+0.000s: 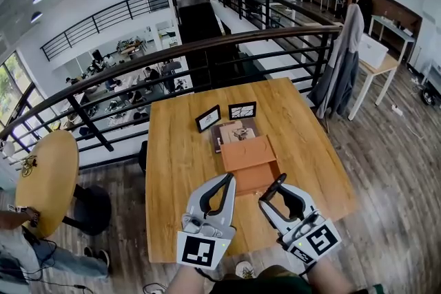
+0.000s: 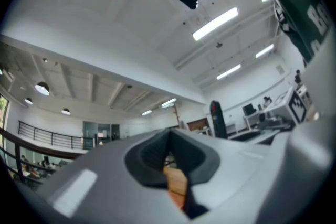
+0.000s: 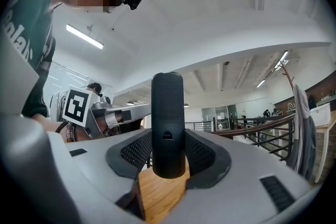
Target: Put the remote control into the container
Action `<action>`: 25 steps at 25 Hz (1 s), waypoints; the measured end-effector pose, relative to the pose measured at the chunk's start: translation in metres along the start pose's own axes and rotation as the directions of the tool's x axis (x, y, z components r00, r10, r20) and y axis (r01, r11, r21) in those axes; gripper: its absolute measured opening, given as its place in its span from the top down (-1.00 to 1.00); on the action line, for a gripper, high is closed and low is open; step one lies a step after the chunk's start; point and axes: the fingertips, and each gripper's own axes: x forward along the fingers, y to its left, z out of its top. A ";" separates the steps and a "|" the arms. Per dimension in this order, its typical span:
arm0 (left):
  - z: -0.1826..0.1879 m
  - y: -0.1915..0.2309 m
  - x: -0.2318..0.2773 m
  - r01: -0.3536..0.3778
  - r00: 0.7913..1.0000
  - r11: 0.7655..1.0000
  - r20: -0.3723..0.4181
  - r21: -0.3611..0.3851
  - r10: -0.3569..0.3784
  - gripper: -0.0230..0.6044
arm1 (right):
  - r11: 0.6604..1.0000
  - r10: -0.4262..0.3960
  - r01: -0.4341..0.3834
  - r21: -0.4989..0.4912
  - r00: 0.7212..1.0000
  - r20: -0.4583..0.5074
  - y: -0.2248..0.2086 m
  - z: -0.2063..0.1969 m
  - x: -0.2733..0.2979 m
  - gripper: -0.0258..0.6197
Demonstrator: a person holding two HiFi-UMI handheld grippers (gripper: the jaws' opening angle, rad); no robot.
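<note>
Mezzanine floor, wooden table, brown container, black railing

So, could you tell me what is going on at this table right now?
A person holds a two-jaw gripper in each hand over a wooden table. The right gripper is clamped on a black remote control, held upright close to the wooden container. The left gripper is shut and empty beside it.

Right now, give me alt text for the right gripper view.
The right gripper is shut on a black remote control, held upright between its jaws above the wooden table. A railing and a hanging coat show at the right.
</note>
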 end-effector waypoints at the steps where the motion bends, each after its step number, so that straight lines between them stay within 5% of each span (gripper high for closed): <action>1: -0.001 0.000 0.000 0.001 1.000 1.000 0.001 0.001 -0.001 0.92 | 1.000 0.000 0.000 -0.001 1.000 -0.002 0.000 0.000 0.000 0.31; 25: -0.027 0.010 0.019 -0.020 0.999 1.000 -0.042 -0.011 0.019 0.92 | 1.000 0.004 -0.004 0.013 1.000 -0.002 -0.025 -0.008 0.018 0.31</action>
